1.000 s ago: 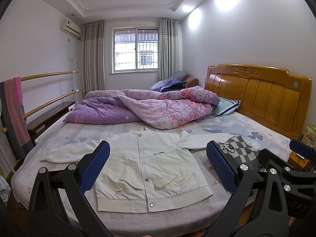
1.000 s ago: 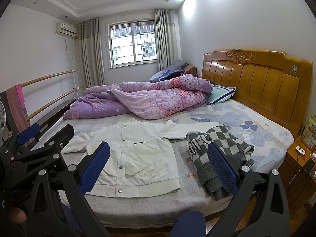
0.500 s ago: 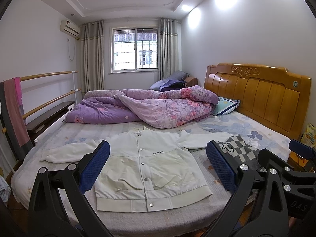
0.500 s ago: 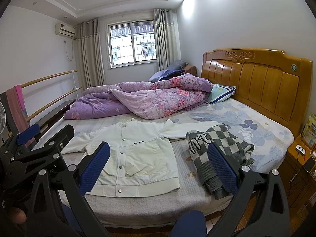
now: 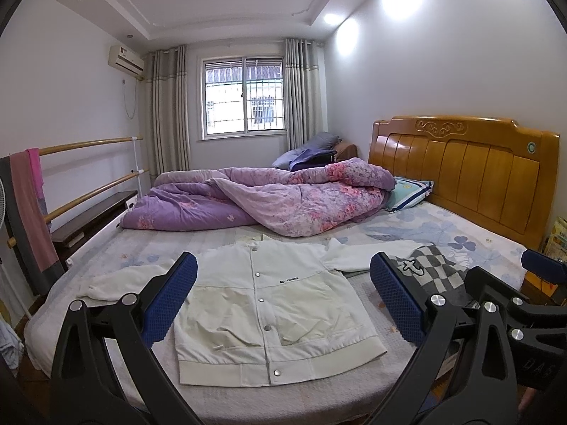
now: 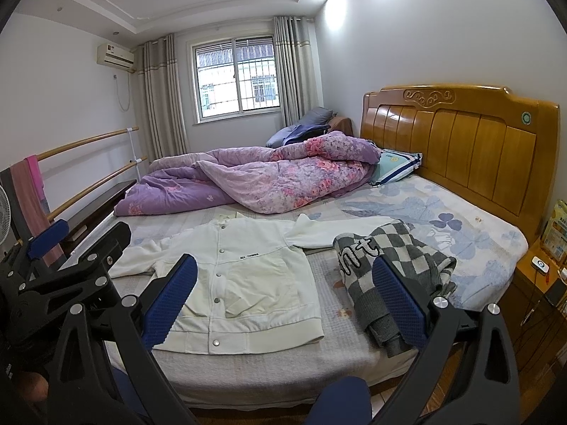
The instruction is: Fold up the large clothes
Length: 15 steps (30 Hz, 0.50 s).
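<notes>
White jacket (image 5: 269, 304) lies spread flat, front up and snapped shut, on the near part of the bed (image 5: 460, 226), hem toward the cameras and both sleeves stretched out sideways. Starting at the left, a wooden rail (image 5: 88, 143) carries a pink and grey cloth (image 5: 30, 209) draped over it. Next comes the left gripper (image 5: 283, 301), held above the near edge of the bed with its jaws spread wide and nothing between its blue pads (image 5: 170, 297); the jacket shows through the gap. Behind the jacket, a rumpled purple floral quilt (image 5: 276, 198) is heaped across the mattress, with a striped pillow (image 5: 407, 193) at its right end, against the wooden headboard (image 5: 471, 173). Right of the jacket, touching its sleeve end, sits a bunched grey-and-white checked garment (image 6: 393, 265). The right gripper (image 6: 283, 301) hangs over that side, jaws likewise wide apart and holding nothing. At the far right stands a bedside cabinet (image 6: 538, 304) with small items on top.
</notes>
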{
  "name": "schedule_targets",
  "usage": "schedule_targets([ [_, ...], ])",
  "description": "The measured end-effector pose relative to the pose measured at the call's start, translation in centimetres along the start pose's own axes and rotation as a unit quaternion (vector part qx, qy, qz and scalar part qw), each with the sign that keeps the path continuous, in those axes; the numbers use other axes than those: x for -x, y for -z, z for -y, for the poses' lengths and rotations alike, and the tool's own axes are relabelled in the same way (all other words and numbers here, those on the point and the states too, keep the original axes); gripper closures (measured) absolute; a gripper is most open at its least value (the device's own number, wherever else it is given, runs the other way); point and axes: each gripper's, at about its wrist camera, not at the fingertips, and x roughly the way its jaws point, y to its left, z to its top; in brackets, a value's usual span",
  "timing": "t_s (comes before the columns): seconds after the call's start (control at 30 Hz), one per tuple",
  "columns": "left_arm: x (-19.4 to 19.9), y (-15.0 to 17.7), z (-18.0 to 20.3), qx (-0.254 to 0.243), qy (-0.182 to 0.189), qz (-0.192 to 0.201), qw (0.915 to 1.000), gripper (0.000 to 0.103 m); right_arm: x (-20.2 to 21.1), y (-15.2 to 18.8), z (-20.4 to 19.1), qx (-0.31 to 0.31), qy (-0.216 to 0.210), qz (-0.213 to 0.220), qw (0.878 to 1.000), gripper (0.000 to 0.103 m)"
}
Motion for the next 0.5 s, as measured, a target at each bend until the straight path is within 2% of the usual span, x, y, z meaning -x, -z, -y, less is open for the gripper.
schedule_targets([
  [0.5, -0.22, -0.04, 0.2, 0.001, 0.001, -0.002, 1.0, 0.005, 0.08, -0.05, 0.06, -0.001, 0.001, 0.0, 1.0, 0.008],
])
